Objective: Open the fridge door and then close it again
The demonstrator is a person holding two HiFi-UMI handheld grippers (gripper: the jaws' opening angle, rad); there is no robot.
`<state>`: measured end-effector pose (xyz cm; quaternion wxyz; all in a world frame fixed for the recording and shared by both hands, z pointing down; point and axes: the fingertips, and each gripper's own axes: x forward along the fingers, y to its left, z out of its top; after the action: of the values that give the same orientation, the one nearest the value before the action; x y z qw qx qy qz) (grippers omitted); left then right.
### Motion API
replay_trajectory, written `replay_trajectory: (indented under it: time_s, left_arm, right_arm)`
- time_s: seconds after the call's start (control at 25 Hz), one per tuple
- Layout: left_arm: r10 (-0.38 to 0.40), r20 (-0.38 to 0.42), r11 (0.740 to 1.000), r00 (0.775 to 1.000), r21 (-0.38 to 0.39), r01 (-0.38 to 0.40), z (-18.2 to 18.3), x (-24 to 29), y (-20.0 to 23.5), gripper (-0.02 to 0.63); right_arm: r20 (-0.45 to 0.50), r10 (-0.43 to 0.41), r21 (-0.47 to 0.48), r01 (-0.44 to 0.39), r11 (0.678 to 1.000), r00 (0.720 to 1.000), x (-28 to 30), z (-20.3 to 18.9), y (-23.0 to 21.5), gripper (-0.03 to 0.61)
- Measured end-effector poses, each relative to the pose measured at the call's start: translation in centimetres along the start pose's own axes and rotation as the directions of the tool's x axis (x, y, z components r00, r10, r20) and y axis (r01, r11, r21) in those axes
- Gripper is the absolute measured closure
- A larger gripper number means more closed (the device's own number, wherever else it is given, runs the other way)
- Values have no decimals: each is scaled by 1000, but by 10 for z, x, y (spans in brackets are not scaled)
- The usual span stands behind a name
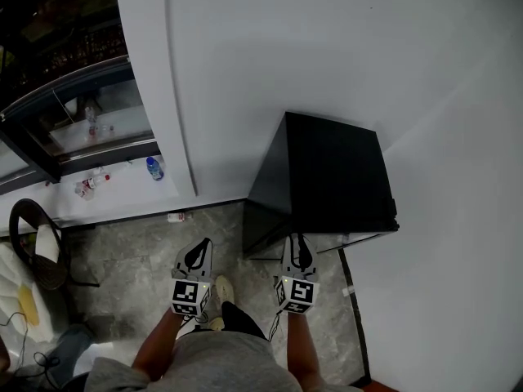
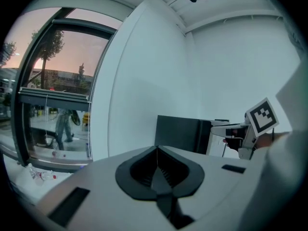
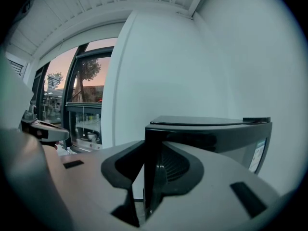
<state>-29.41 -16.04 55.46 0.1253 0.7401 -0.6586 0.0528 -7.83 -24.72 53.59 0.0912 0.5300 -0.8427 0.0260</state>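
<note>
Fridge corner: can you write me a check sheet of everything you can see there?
Surface: grey stone floor.
Job's things: black fridge, door looks shut.
Clutter: bottle on the white ledge; small bottle on the floor.
Grippers: left gripper shut, empty; right gripper open, the fridge's front edge between its jaws.
Cables: thin wire on the floor, far left.
Surroundings: white walls, window, chair.
</note>
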Motion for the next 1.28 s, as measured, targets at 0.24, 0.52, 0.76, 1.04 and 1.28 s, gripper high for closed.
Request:
replay_trajectory:
  time_s: [0.24,0.52,0.76,1.04,1.28]
  left_arm:
    - [10,-1,1000,1000,-4,-10,-3,4,2,606]
    - [-4,-3,1000,1000,8,4,-3,4,-2,606]
    - [-44,11,999,999,15,43,7,3,-10,606]
    - [-137,29,990,990,35,136,19,-5,-36,606]
    - [-204,58,978,977,48,201,34,-17,-57,606]
  right_arm:
    - [11,1,-1,-1,1000,1000,1,-1,-2,471]
    - [7,20,-1,-20,1000,1000,1,-1,-1,474]
    - [19,21,17,-22,1000,1000,-6,9,-1,474]
    - [44,-6,47,4,999,999,-36,19,-8,475]
    - [49,-47,72,44,996,998,-71,17,-12,511]
